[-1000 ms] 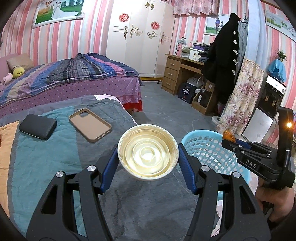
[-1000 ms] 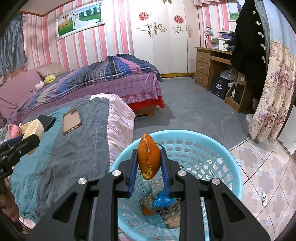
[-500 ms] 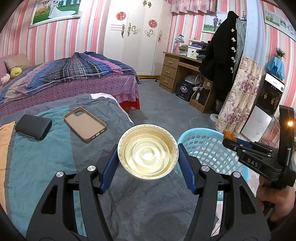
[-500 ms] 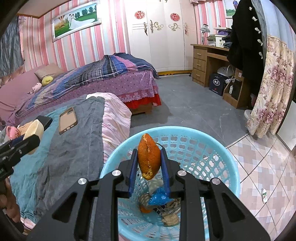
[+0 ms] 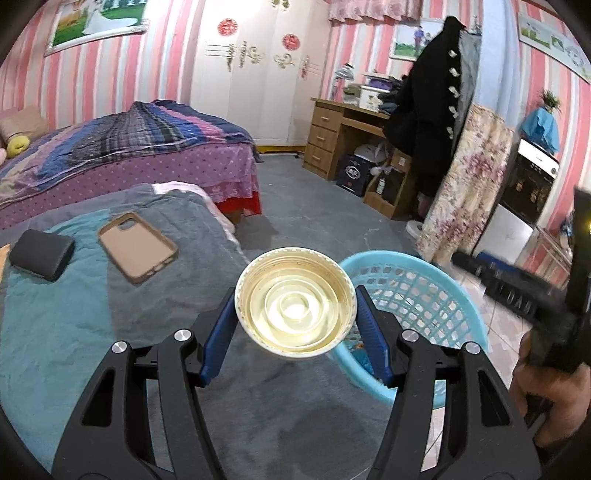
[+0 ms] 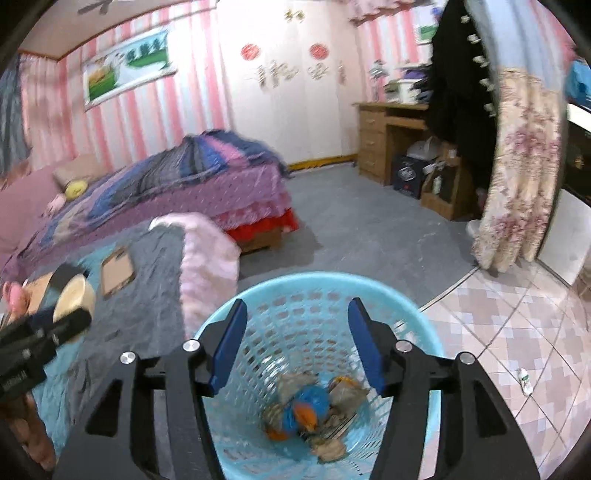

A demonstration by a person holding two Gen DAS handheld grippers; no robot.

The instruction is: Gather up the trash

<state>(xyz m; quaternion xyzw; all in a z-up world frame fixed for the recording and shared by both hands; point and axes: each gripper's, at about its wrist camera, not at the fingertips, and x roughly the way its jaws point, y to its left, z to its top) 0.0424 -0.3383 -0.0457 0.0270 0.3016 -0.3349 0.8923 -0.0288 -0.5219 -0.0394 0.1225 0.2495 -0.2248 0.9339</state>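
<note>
- Left gripper (image 5: pixel 295 325) pinches a cream plastic cup (image 5: pixel 295 308) between its blue pads, above the grey blanket (image 5: pixel 155 295); the blue basket (image 5: pixel 417 295) sits at its 3 o'clock
- Right gripper (image 6: pixel 297 343), jaws just opened, spread and empty over the basket; orange peel (image 6: pixel 304 415) lies among the trash at 6 o'clock

A home bedroom: pink striped walls (image 5: pixel 166 74), a made bed (image 5: pixel 129 147) under a plaid quilt, a white wardrobe (image 5: pixel 255 66) with red ornaments, a wooden desk (image 5: pixel 332 136) with drawers, a dark coat (image 5: pixel 432 110) hanging by a floral curtain (image 5: pixel 469 184), framed pictures (image 5: pixel 96 18) above.
</note>
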